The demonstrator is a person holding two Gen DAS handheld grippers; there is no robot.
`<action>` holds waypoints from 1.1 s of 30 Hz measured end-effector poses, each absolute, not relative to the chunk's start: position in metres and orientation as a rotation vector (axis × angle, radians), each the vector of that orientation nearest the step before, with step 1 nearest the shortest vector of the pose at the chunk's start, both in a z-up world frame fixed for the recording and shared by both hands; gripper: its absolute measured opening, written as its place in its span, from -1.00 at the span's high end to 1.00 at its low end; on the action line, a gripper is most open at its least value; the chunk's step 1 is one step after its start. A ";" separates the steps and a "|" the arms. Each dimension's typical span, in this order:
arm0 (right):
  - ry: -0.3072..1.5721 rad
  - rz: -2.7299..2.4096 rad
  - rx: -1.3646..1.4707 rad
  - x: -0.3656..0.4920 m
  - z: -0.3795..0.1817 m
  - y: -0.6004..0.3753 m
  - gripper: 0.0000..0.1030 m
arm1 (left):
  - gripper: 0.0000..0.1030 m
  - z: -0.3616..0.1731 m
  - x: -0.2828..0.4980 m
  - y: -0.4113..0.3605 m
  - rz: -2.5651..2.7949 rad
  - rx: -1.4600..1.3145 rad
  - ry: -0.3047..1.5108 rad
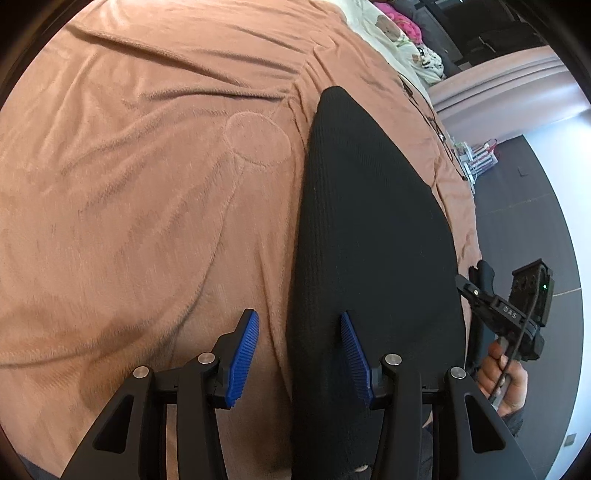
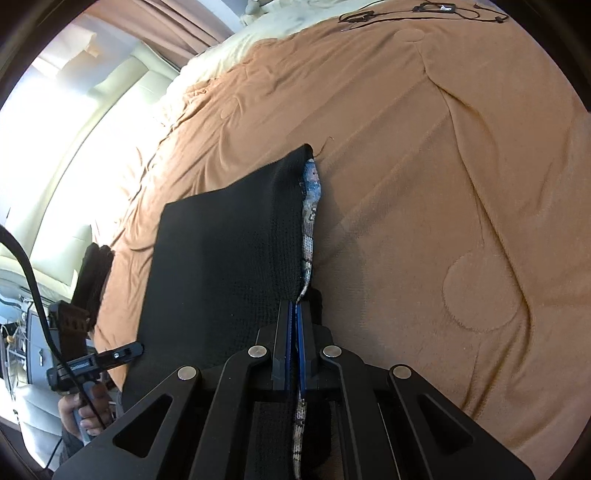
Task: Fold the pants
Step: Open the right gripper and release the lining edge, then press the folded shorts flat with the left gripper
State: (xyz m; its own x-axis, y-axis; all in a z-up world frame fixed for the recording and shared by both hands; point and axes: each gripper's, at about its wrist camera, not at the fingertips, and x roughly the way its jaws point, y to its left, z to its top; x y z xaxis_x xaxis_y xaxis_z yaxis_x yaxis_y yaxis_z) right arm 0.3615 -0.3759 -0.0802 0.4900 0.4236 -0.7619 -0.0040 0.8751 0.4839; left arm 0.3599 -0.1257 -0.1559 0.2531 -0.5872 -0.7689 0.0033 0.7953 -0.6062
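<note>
Right gripper (image 2: 294,314) clamps the black pants (image 2: 221,251) at their patterned waistband (image 2: 309,218) — left gripper (image 1: 299,332) hovers wide over the brown blanket (image 1: 147,184), cables (image 2: 424,11) far off

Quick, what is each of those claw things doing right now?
Left gripper: open, holding nothing, above the black pants.
Right gripper: fingers shut on the pants' edge.

Bed under a rumpled tan blanket (image 1: 147,184), with black pants (image 1: 369,221) on it

The pants lie flat ahead of the left gripper's right finger, running away from it. Beyond them, a cream printed sheet (image 1: 391,40) covers the far end; thin black cables (image 2: 424,11) rest on the blanket far ahead of the right gripper.
</note>
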 end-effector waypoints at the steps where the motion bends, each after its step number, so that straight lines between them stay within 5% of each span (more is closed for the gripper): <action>1: 1.032 0.261 0.451 0.360 -0.080 -0.374 1.00 | 0.11 -0.156 0.358 -0.125 -0.432 -0.554 1.267; 11: 0.978 0.262 0.455 0.332 -0.065 -0.373 0.91 | 0.21 -0.153 0.336 -0.116 -0.472 -0.572 1.284; 15: 0.943 0.270 0.458 0.305 -0.064 -0.376 -0.31 | 0.21 -0.154 0.328 -0.111 -0.478 -0.588 1.285; 33: 1.015 0.321 0.440 0.280 -0.099 -0.366 -0.32 | 0.21 -0.168 0.312 -0.113 -0.540 -0.681 1.302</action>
